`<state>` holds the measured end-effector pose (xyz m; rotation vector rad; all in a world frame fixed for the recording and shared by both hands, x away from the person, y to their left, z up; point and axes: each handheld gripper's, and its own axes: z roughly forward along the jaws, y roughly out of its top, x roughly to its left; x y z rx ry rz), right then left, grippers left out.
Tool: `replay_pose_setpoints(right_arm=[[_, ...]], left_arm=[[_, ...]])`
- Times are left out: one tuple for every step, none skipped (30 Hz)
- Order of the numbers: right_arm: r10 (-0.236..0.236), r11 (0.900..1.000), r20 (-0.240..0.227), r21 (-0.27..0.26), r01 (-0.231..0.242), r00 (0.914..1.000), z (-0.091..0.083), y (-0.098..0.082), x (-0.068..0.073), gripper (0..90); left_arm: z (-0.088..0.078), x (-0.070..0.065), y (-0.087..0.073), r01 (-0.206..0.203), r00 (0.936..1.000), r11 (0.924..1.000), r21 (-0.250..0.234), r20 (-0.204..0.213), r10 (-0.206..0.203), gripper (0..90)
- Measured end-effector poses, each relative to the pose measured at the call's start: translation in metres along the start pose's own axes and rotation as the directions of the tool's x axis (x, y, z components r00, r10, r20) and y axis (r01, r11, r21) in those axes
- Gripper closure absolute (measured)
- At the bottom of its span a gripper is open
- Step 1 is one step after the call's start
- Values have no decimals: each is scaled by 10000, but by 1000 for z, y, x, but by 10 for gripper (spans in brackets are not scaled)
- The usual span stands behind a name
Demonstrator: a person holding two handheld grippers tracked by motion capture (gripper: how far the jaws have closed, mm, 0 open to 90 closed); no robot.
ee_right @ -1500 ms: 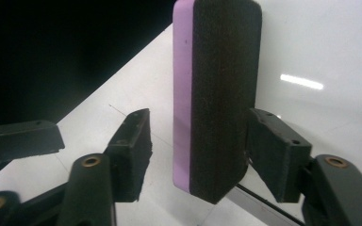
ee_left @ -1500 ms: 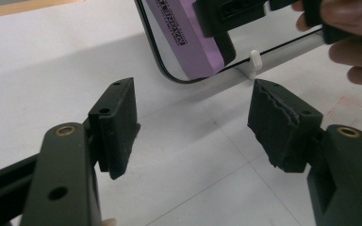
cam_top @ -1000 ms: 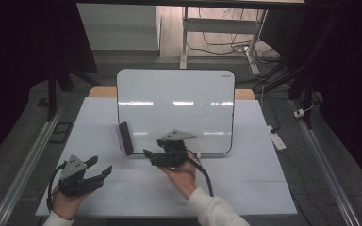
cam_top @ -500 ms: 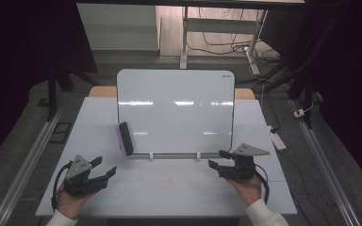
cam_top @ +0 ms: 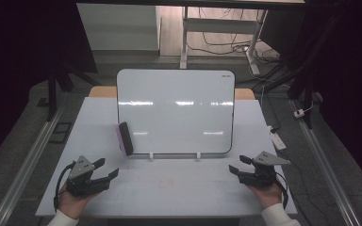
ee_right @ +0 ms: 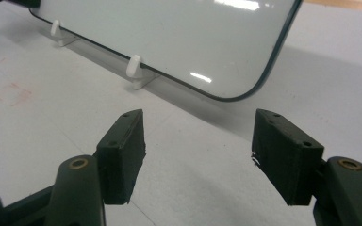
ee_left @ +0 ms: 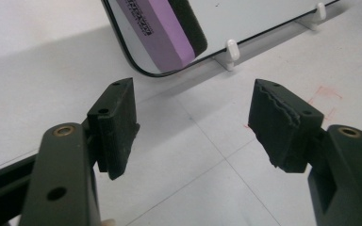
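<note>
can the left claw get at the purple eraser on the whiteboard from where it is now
Probably yes. The left claw stands open and empty, and bare table lies between it and the eraser on the whiteboard.

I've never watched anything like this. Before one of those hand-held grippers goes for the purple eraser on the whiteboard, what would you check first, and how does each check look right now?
1. Left hand-held gripper open and holding nothing: ok.
2. Right hand-held gripper open and holding nothing: ok.
3. Eraser within easy reach: ok; it sits on the whiteboard's lower left corner, nearer the left hand-held gripper.
4. Whiteboard standing steady: ok, it rests upright in its two white feet.
5. Path from the left hand-held gripper to the eraser: ok, bare table between them.
6. How firmly the eraser clings to the whiteboard: cannot tell.
</note>
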<state>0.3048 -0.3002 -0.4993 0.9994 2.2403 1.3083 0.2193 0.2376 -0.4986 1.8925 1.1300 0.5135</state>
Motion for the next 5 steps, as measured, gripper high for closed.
replay_pose_setpoints(right_arm=[[-106, 9999, -6, -26, 106, 9999, 0, 0, 0, 349], [-188, 9998, 32, -34, 188, 9998, 0, 1, 1, 349], [-254, 9997, 43, -66, 255, 9997, 0, 1, 1, 349], [-277, 9996, 32, -111, 277, 9996, 0, 1, 1, 349], [-277, 9995, 43, -131, 278, 9996, -1, 1, 1, 349]], left_arm=[[0, 0, 0, -9, 10000, 10000, 14, 22, 9, 333], [0, 0, 0, -24, 10000, 10000, 25, 47, 24, 333], [0, 0, 0, -28, 10000, 10000, 29, 43, 27, 332], [1, 0, 0, -26, 10000, 10000, 39, 56, 25, 332], [1, 1, 0, -20, 10000, 10000, 58, 85, 19, 332]])
